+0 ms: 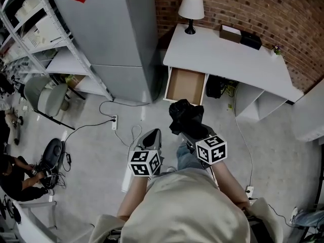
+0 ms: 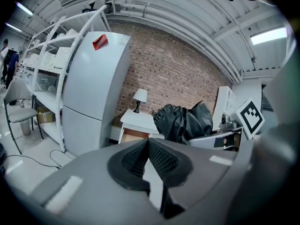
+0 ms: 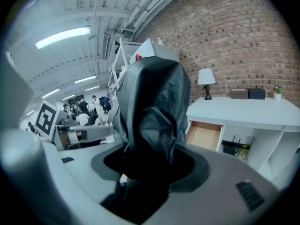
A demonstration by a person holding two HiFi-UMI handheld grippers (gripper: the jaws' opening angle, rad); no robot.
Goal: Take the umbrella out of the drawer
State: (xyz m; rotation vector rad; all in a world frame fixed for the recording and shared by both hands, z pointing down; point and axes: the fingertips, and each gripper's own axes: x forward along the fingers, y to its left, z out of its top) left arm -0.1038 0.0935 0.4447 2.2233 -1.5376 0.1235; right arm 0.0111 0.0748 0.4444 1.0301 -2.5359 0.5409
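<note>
A black folded umbrella (image 1: 186, 116) is held out of the drawer, in the air in front of the white desk (image 1: 228, 54). My right gripper (image 1: 190, 130) is shut on the umbrella (image 3: 152, 107), whose crumpled fabric fills the middle of the right gripper view. The wooden drawer (image 1: 186, 86) under the desk stands pulled out and looks empty. My left gripper (image 1: 151, 138) hangs to the left of the umbrella, its ribbed pads (image 2: 161, 158) pressed together on nothing. The umbrella (image 2: 183, 122) also shows to the right in the left gripper view.
A tall grey fridge (image 1: 109, 34) stands left of the desk, with metal shelving (image 1: 45, 39) beyond it. On the desk are a lamp (image 1: 191, 9) and dark boxes (image 1: 240, 36). Cables and a power strip (image 1: 114, 121) lie on the floor. A person (image 1: 15, 173) sits at far left.
</note>
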